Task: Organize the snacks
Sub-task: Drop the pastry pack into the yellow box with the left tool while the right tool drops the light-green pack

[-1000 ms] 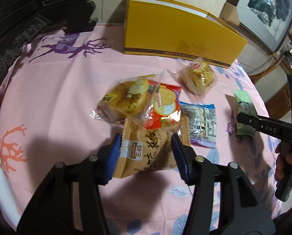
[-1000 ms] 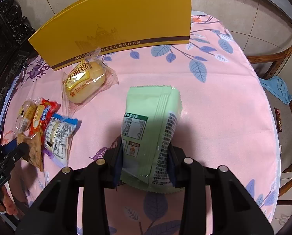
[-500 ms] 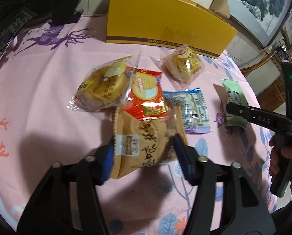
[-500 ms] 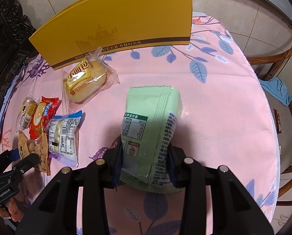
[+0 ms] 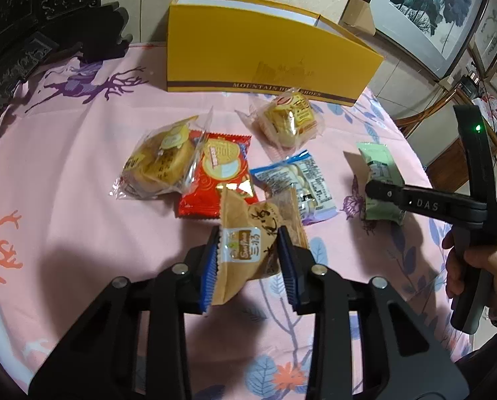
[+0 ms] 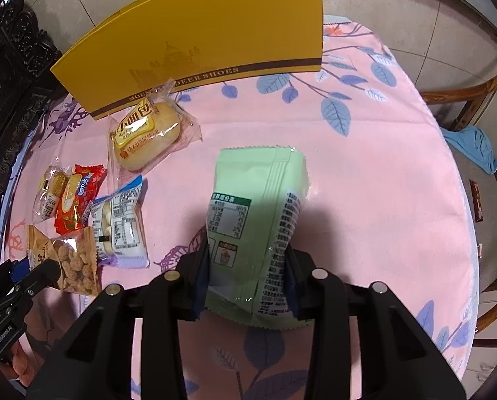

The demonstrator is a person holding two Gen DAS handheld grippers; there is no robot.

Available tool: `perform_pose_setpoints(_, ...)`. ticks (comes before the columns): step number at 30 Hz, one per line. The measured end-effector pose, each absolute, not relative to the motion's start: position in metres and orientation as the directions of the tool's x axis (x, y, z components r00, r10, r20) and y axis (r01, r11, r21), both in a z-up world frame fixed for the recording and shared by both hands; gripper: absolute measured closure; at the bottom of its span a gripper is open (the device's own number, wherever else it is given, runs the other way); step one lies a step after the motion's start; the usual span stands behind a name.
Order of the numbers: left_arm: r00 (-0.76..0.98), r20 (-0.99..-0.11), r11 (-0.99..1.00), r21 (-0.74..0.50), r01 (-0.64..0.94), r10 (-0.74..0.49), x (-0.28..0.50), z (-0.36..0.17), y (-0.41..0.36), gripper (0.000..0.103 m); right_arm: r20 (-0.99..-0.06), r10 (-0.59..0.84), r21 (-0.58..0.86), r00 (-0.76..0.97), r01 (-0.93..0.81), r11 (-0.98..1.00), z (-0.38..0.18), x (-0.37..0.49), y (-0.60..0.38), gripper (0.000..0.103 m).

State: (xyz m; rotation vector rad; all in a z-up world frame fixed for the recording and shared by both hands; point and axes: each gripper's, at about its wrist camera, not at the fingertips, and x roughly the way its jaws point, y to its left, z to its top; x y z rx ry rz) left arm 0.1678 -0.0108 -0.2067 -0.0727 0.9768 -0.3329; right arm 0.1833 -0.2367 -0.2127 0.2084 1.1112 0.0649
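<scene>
Closing on a tan crinkled snack packet [image 5: 248,243] over the pink tablecloth [image 5: 65,166], the left gripper [image 5: 248,260] was best squeezed fully before lifting; a pale green foil packet [image 6: 258,220] was clamped in the right gripper [image 6: 248,266].

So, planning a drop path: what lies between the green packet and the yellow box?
Only bare pink tablecloth, seen in the right wrist view.

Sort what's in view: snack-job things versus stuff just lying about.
Job: brown packet in left gripper, jaws closing; green packet in right gripper; red packet; blue packet; two buns; yellow box.
Lying about: framed pictures; blue cloth.
</scene>
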Motion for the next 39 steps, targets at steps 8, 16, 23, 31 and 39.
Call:
perform_pose_setpoints(8,0.551,-0.773,0.945,-0.208,0.251,-0.316,0.165,-0.187,-0.012,0.071,-0.877,0.187,0.244,0.442,0.074,0.967,-0.206,0.171,-0.244,0.066)
perform_pose_setpoints(16,0.612,-0.717,0.941,-0.220,0.258,-0.335,0.162,-0.152,-0.011,0.071,-0.842,0.216,0.284,0.494,0.066,0.956,-0.175,0.160,-0.250,0.066)
perform_pose_setpoints(23,0.685,-0.645,0.940,-0.203,0.274,-0.338,0.180,-0.110,-0.012,0.071,-0.776,0.239,0.318,0.584,0.034,0.948,-0.128,0.175,-0.252,0.066)
perform_pose_setpoints(31,0.748,-0.587,0.950,-0.152,0.273,-0.309,0.241,-0.065,-0.024,0.071,-0.671,0.280,0.350,0.687,-0.041,0.936,-0.070,0.234,-0.252,0.066)
perform_pose_setpoints(39,0.777,-0.568,0.962,-0.129,0.241,-0.271,0.317,-0.044,-0.040,0.071,-0.629,0.283,0.334,0.724,-0.076,0.939,-0.047,0.302,-0.254,0.066)
